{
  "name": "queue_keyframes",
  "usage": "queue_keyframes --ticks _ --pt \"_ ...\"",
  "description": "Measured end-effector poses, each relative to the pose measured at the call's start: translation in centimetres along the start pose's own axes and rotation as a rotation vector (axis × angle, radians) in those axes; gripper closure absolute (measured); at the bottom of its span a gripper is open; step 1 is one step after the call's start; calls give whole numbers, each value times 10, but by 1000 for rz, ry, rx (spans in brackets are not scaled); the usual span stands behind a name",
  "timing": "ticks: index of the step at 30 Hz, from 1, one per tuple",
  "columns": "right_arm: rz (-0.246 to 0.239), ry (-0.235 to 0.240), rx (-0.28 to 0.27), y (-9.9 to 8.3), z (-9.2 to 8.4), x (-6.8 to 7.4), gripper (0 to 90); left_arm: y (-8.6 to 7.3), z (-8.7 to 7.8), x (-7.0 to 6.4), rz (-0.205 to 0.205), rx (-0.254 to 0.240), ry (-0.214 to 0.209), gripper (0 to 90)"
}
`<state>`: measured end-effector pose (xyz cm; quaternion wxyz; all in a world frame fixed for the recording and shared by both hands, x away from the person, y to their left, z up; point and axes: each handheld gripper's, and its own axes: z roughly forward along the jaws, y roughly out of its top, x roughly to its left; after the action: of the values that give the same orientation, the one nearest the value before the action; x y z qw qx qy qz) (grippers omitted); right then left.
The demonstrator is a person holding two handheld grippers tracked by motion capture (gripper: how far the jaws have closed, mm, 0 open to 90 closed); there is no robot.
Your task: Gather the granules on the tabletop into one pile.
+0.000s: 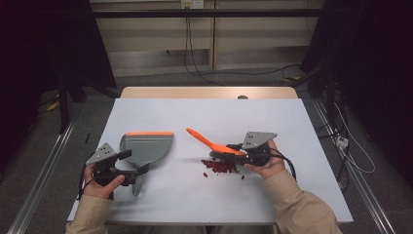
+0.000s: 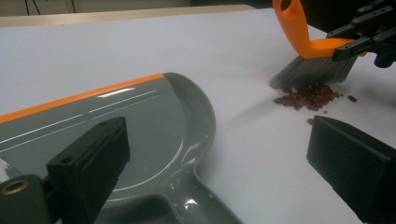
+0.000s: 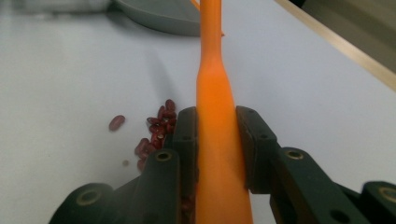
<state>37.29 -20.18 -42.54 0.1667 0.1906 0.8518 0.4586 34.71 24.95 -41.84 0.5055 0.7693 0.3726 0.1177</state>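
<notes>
White table (image 1: pixel 204 195): right gripper (image 1: pixel 242 152) clamps brush (image 1: pixel 212 144) over beans (image 1: pixel 221 166).

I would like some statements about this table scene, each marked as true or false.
1. The right gripper is shut on the orange brush. True.
2. The beans are already inside the dustpan. False: they lie on the white table, apart from the dustpan.
3. The dustpan has an orange front edge. True.
4. The left gripper holds the brush. False: its jaws stand open over the dustpan's handle.
5. The brush bristles stand next to the beans. True.
</notes>
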Motion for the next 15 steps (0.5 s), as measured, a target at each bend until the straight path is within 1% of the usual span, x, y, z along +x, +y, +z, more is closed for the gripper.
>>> queue_keyframes --ticks 1,2,3,4,5,6,7,9,11,13,15 --pt "10 -5 -20 0 -3 0 716 -1 -1 -1 1 5 1 60" --pt "29 8 -43 0 -6 -1 717 -1 -2 -1 -8 5 0 60" --pt "44 2 -58 0 -8 -1 716 -2 -2 -2 -12 9 0 61" --pt "44 -16 -69 0 -12 0 716 -3 -3 -3 -12 18 3 62" --pt "45 -20 -77 1 -15 -1 716 -4 -4 -3 -10 29 3 62" --pt "68 -32 -92 0 -19 -1 716 -5 -4 -4 -12 33 2 62" --pt "80 -42 -103 -2 -21 -1 716 -6 -4 -5 -12 42 6 63" --pt "100 -59 -107 -5 -27 -4 716 -7 -3 -6 -7 63 29 64" --pt "105 -81 -104 -8 -31 -6 716 -9 -2 -7 -6 88 47 82" --pt "139 -105 -108 -13 -35 -10 716 -11 0 -8 -16 116 66 92" --pt "143 -123 -104 -15 -38 -11 716 -13 3 -9 -14 139 78 105"
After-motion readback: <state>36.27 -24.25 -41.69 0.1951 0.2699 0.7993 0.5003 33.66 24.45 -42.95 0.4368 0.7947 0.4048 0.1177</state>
